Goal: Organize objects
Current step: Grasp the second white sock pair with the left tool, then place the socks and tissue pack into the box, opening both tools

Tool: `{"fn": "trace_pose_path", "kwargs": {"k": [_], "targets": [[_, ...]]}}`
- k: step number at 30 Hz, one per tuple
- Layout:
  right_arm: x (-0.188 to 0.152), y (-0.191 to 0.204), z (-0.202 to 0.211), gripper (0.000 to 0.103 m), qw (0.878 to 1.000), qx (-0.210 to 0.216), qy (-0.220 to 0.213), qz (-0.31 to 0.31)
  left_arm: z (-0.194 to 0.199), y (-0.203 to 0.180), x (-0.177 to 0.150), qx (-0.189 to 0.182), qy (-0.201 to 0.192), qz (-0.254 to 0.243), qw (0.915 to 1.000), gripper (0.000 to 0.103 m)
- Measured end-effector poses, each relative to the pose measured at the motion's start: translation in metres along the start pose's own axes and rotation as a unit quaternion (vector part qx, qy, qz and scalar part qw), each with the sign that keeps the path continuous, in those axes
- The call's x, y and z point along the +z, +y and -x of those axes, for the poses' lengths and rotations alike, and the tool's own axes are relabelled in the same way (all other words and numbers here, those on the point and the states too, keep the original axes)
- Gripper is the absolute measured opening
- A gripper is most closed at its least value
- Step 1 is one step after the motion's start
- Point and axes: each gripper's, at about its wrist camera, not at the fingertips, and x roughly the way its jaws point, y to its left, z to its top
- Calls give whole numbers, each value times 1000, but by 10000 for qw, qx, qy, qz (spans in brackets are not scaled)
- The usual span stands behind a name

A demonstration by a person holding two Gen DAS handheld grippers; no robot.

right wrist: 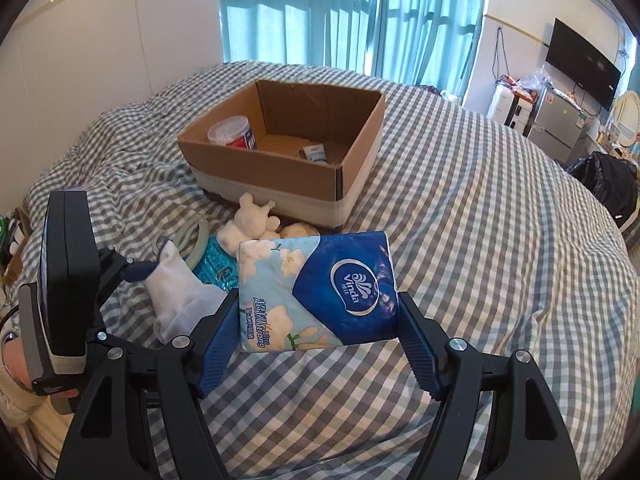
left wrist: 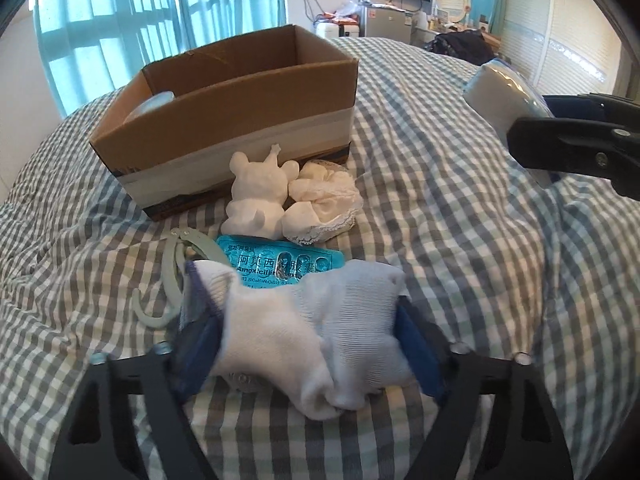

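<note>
So far your cardboard box [right wrist: 280, 160] ahead holds only a tub [right wrist: 232, 132] and a sachet [right wrist: 314, 154], while your right gripper [right wrist: 320, 320] clamps the tissue pack [right wrist: 320, 288], your left gripper [left wrist: 308, 340] pinches white socks [left wrist: 308, 336], and the bear [left wrist: 256, 196], lace scrunchie [left wrist: 324, 204] and pill blister [left wrist: 280, 264] wait between.

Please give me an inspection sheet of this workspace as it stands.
Surface: bed with checked cover, rumpled.
Job's things: open box holding a tub and a sachet; bear, lace cloth, pill strip and clip lie in front of it.
Clutter: nothing seen.
Grippers: left gripper shut on socks; right gripper shut on tissue pack.
Cables: cords hang by the TV.
Surroundings: curtains, fridge.
</note>
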Motion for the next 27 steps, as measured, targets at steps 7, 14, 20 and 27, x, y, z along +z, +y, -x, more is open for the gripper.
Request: {"fn": "trace_pose_path", "kwargs": {"k": [7,14,20,27], "targets": [[2,9,24,74,9997,-86,-188,86,34,9,12,-268,-156,136,9994,42],[10,15,49,74,9990,-164,-376,199,77,23,38,-302,-658,300,9969,38],[35,17,54,74,9980,-145,-557,249,102,42,80,-130,-1052,392,9936,38],[81,18,36,74,9967,-8,-794,177,97,75,127,-14,-1383,657,9882,38]]}}
